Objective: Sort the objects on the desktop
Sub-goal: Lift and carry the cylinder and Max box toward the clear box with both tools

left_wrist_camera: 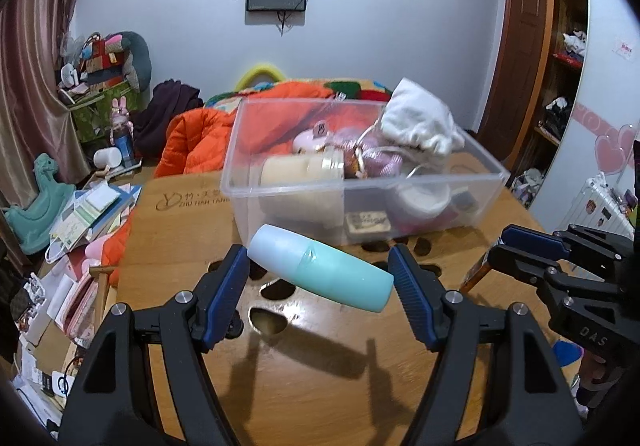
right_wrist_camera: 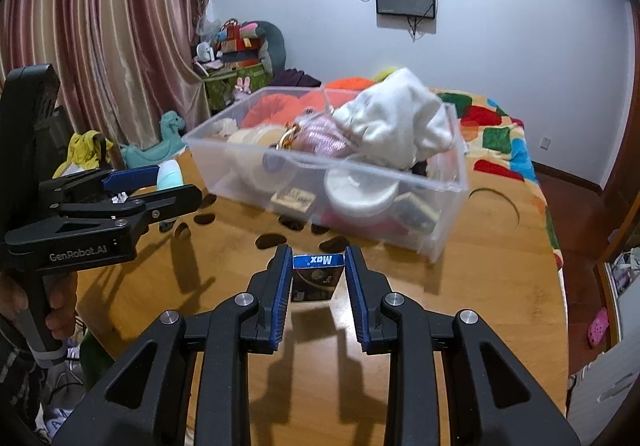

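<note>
My left gripper (left_wrist_camera: 318, 272) is shut on a pale blue and mint green bottle (left_wrist_camera: 320, 272), held crosswise by its ends above the wooden table (left_wrist_camera: 280, 366), just in front of the clear plastic bin (left_wrist_camera: 288, 190). The left gripper also shows in the right wrist view (right_wrist_camera: 160, 186) with the bottle (right_wrist_camera: 170, 175) in it. My right gripper (right_wrist_camera: 318, 278) is shut on a small dark box with a blue "Max" end (right_wrist_camera: 318, 278), above the table (right_wrist_camera: 480, 266) before the bin (right_wrist_camera: 440, 222). The right gripper also shows in the left wrist view (left_wrist_camera: 500, 246).
The bin holds a white cloth (left_wrist_camera: 420, 122), a cream jar (left_wrist_camera: 296, 170), a pink pouch (right_wrist_camera: 320, 138), a white round lid (right_wrist_camera: 360, 190) and small boxes. The table has dark cut-out holes (left_wrist_camera: 272, 320). An orange jacket (left_wrist_camera: 192, 142) and floor clutter (left_wrist_camera: 80, 222) lie left.
</note>
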### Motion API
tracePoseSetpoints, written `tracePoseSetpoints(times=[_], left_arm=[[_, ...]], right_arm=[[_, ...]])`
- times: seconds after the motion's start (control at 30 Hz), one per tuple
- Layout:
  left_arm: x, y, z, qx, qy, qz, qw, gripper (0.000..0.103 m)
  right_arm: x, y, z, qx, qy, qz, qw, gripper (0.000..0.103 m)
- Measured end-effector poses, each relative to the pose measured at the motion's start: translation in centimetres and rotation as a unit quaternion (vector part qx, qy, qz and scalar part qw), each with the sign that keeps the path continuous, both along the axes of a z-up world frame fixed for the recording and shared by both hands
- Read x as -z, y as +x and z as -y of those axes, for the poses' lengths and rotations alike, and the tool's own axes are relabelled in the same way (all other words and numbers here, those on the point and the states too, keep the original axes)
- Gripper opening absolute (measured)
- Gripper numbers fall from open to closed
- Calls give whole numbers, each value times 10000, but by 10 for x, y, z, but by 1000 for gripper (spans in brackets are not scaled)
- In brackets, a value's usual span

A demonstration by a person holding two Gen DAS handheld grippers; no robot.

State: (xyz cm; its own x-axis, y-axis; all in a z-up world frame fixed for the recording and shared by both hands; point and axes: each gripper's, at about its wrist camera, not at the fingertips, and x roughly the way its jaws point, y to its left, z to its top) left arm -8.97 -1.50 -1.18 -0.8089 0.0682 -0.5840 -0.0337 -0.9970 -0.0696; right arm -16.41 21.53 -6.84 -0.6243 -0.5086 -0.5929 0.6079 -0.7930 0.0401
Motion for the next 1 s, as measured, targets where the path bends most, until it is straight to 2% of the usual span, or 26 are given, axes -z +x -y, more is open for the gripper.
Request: tracePoseSetpoints(times=[0.43,0.73,1.0], left_arm=[[-30,-7,-3,95,117,-404,9991,71],[-38,-24,-4,226,190,-504,9983,71],[-42,-47,-12,396,227,-557,9974,71]], right_arm=[[-40,-7,-4,80,-1,-549,9985,24],[-59,-28,-8,113,-182,-643,9977,24],[-73,-44,-8,238,-137,-797,9964,24]])
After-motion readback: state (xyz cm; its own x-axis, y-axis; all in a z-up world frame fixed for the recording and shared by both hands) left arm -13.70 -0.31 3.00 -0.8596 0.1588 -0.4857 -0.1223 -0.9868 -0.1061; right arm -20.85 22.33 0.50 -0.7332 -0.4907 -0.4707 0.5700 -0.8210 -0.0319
